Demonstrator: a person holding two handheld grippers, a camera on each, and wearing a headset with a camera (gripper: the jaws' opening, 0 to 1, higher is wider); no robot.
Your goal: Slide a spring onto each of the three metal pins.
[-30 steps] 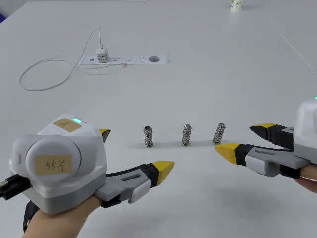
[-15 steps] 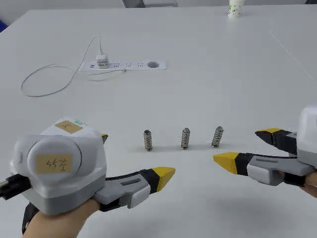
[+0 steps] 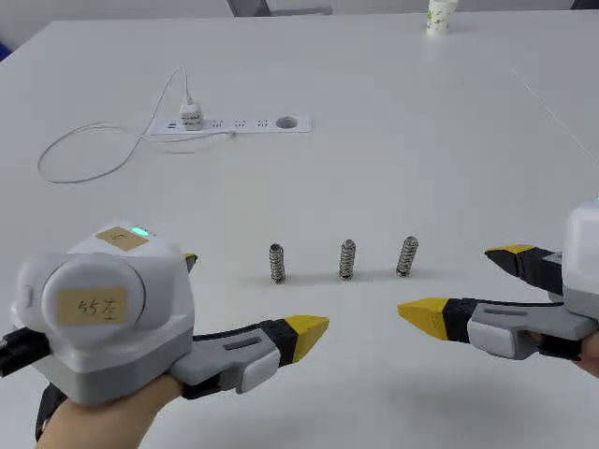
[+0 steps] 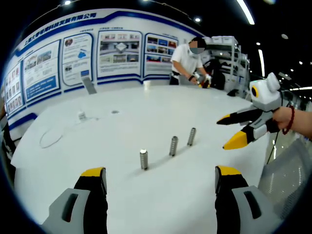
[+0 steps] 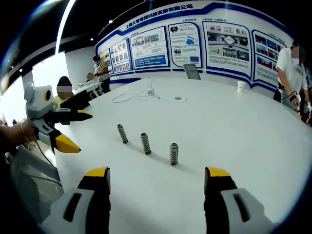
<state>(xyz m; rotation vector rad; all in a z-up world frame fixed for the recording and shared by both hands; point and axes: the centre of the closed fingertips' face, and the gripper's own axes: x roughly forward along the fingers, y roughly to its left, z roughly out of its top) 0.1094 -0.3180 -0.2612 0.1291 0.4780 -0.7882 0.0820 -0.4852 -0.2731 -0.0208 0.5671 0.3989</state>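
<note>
Springs (image 3: 347,259) standing in a row on the table (image 3: 421,140), apparently sheathing all three pins already (pins hidden inside); flanking them, left gripper (image 3: 250,296) and right gripper (image 3: 460,282), jaws gaping, gripping nothing; seemingly nothing remaining.

Springs (image 3: 347,259) stand in a row on the table (image 3: 440,140), apparently a cup (image 3: 440,16) far behind.

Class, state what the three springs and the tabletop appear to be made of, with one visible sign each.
The springs: likely steel, bare grey metal; coils glint with small highlights. The tabletop: smooth matt white, possibly laminate or painted board; soft, diffuse reflections, no grain.
</note>
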